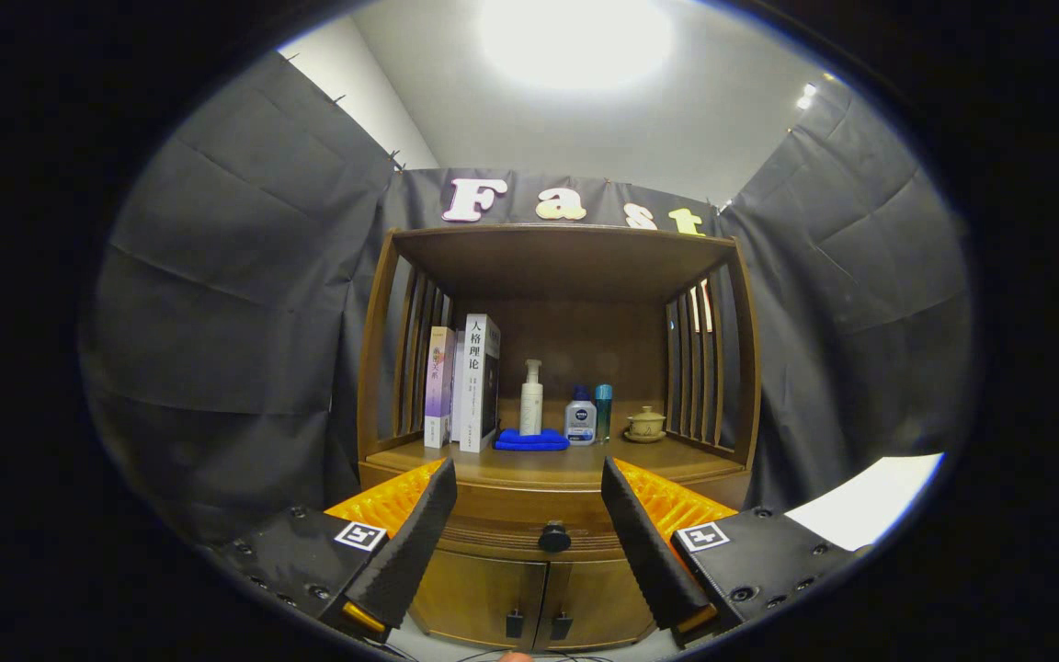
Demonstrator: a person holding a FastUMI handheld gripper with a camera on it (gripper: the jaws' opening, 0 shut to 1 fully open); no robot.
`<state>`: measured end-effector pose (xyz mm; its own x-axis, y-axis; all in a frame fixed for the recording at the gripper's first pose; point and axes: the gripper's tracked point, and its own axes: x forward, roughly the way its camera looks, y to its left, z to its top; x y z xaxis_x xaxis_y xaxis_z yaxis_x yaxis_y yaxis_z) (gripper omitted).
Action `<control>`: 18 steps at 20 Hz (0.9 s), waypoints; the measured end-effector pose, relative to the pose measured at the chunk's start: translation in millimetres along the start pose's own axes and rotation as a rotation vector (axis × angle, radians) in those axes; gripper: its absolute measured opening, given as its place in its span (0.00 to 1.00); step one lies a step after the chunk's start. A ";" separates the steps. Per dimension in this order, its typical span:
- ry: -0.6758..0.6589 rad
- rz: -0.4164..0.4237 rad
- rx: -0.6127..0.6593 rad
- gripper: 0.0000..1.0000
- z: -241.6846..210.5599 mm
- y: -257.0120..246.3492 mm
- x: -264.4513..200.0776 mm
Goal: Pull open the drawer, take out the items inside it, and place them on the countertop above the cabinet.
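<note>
We're facing the wooden cabinet, drawer closed under the worktop with books, bottles, blue cloth. Our claw is spread wide, empty, drawer knob between its fingers.

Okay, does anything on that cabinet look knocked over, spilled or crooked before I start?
Nothing stands out. The books, pump bottle, two small bottles and lidded cup all stand upright on the countertop. The drawer is shut, its knob between the open tool's fingers.

A blown-out ceiling light glares overhead; the cabinet stays sharp, and fisheye bends the edges.
</note>
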<state>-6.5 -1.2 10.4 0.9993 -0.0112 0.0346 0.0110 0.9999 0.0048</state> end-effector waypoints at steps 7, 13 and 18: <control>0.011 -0.004 0.002 0.99 -8.0 -3.9 8.2; 0.024 -0.032 -0.011 0.99 -25.8 -15.4 41.1; 0.076 -0.042 0.011 0.99 -56.4 -21.4 80.7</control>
<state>75.9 -23.2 -43.2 0.9978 -0.0520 -0.0422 0.0527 0.9985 0.0158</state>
